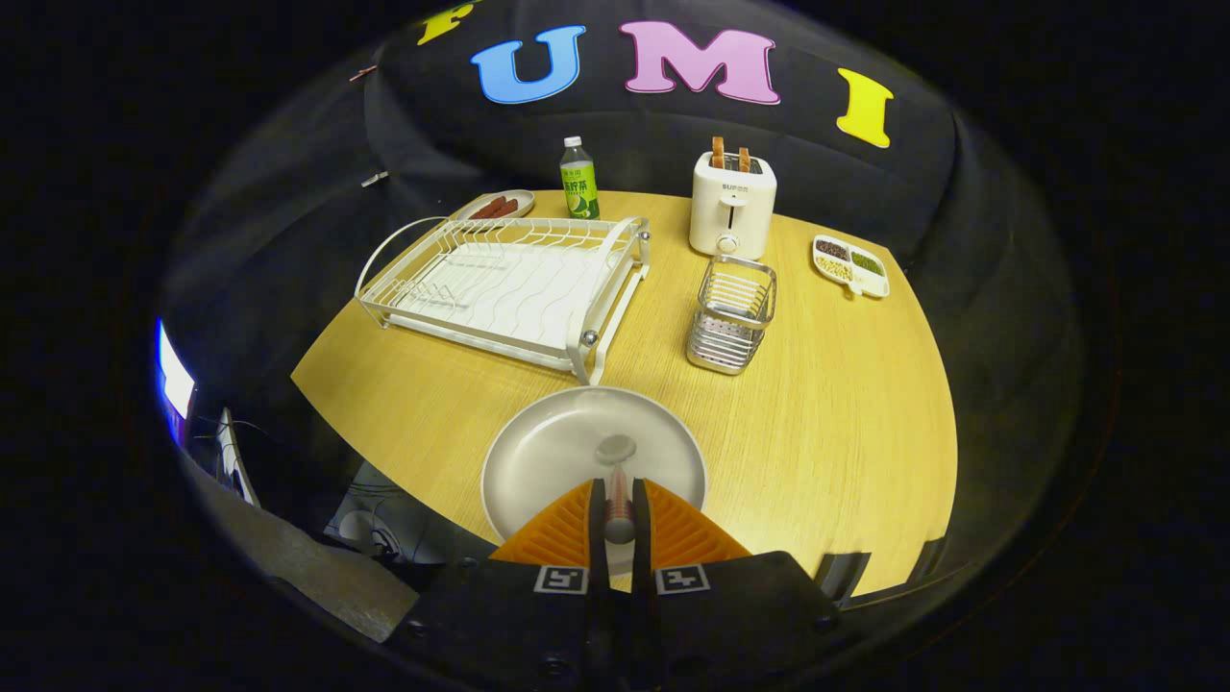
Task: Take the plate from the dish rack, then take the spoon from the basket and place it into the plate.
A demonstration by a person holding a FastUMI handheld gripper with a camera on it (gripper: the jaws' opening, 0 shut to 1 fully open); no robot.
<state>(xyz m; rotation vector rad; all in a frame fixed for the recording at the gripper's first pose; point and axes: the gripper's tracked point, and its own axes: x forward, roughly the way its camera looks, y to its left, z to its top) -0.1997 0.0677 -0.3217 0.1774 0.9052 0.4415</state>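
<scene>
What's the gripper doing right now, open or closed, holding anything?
Gripper: closed on the spoon, its bowl out ahead of the fingers over the plate.

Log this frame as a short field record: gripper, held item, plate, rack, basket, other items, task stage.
gripper: gripper shut on spoon
held item: spoon, bowl over the plate
plate: plate on table, just ahead of fingers
rack: dish rack, no plate in it
basket: basket, beside rack
other items: bottle, toaster, snack tray
task stage: spoon not yet released
</scene>
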